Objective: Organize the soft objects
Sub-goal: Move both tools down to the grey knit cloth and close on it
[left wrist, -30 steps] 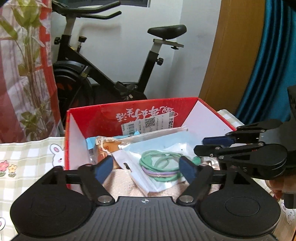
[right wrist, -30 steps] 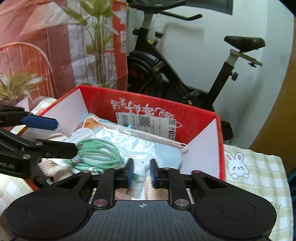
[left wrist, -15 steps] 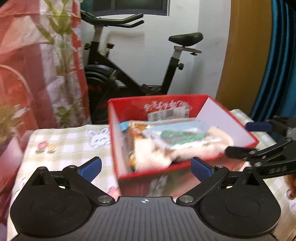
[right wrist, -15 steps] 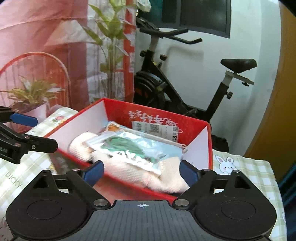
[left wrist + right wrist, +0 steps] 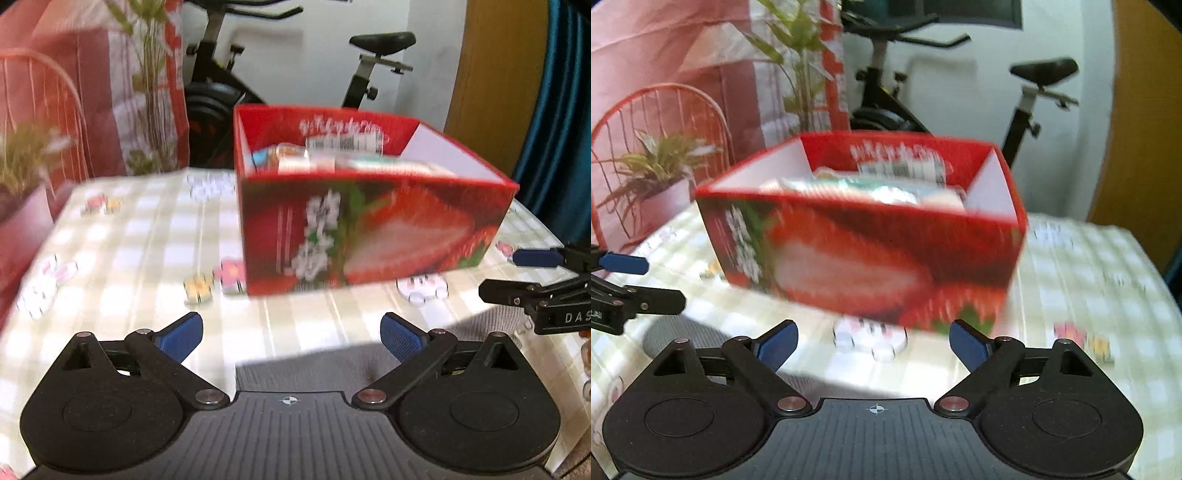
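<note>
Red cardboard frames the scene: a strawberry-printed box [image 5: 373,229] stands on a checked tablecloth [image 5: 122,251], ahead of and above both sets of jaws, well apart from either. Inside it, only partly visible over the near wall, lie the soft objects [image 5: 332,160]: pale packets in clear film and what looks like a cream-coloured cloth, blurred too much to name one by one.

Judging by their look, these pieces should be light, limp and easily crushed, the film wrappers probably slippery; a pinch on a folded edge or a bunched corner would likely hold better than a squeeze across the flat middle. The box itself appears thin-walled and would probably slide or tip if pushed at its rim.

The left gripper [image 5: 291,334] has its blue pads [image 5: 181,334] spread as wide as they go, with nothing between them but bare cloth. The right gripper [image 5: 873,341] also stands wide, its jaws just beginning to close, and its pads [image 5: 967,343] touch nothing; only tablecloth and a printed rabbit show between them. Each gripper appears at the edge of the other's view, level with the jaws and off to the side, equally empty.
</note>
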Demonstrator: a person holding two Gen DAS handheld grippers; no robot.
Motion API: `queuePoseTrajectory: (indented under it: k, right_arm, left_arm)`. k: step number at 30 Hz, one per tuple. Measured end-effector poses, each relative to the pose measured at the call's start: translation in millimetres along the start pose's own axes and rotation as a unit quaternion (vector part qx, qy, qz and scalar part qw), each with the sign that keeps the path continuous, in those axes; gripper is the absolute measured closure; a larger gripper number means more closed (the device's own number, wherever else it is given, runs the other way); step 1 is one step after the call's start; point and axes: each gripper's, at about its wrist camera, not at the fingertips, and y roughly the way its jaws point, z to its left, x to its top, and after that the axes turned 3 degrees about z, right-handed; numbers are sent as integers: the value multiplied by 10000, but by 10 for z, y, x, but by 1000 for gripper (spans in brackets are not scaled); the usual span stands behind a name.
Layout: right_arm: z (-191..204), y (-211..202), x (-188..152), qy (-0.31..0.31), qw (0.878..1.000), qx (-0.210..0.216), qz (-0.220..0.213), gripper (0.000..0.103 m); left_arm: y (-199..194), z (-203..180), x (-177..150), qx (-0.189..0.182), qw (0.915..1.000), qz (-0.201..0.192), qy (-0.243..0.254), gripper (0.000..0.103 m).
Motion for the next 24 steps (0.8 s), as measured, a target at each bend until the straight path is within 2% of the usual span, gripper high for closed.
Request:
queuePoseTrajectory:
  k: [8, 15, 24]
  right_arm:
    - [-119, 98, -442, 586, 9980, -97, 199, 25]
    - [-128, 125, -625, 554, 9983, -86, 161, 28]
    - [-111, 101, -689, 394, 9992, -42, -56, 32]
  left_arm:
    - [153, 69, -236, 136, 9997, 49, -220, 2]
    - [231, 23, -455, 159, 9996, 105, -214, 11]
    - [243, 51, -540, -41, 9992, 13, -410, 21]
